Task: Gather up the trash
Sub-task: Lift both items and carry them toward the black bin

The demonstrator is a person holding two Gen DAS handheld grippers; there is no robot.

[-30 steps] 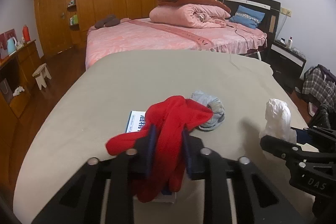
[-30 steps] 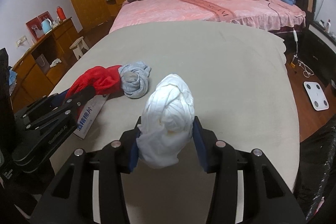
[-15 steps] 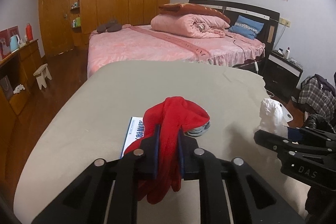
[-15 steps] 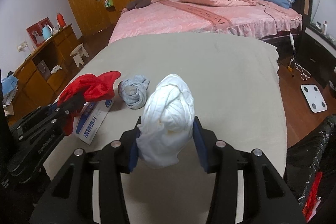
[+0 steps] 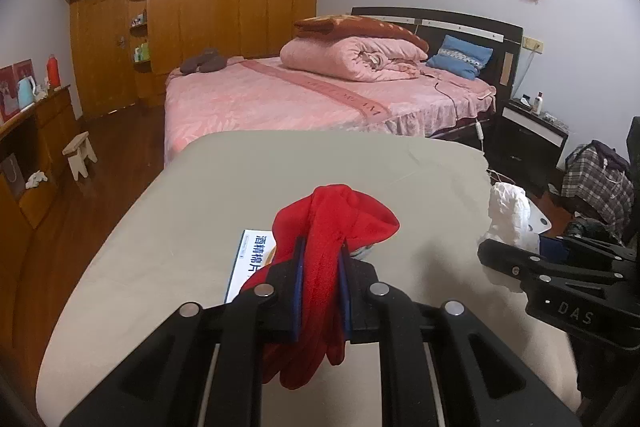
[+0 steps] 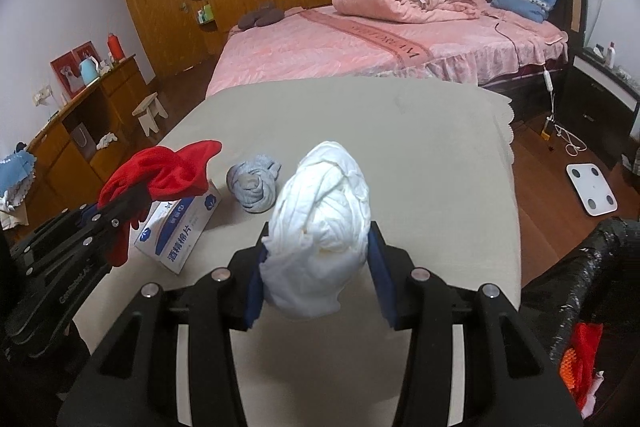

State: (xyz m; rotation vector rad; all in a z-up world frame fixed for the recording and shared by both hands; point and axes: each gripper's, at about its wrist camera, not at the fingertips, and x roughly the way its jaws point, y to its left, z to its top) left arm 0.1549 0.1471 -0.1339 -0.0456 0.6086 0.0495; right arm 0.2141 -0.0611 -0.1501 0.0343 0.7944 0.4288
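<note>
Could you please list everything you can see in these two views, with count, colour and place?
Red cloth: one, red, held off the table.
White bundle: one, white, held off the table.
Grey sock ball: one, grey, on table.
Box: one, white and blue, on table.
Table: one, beige cover.
Bed: one, pink, behind.
Black bag: one, right of table.
Left gripper: shut on red cloth.
Right gripper: shut on white bundle.
</note>
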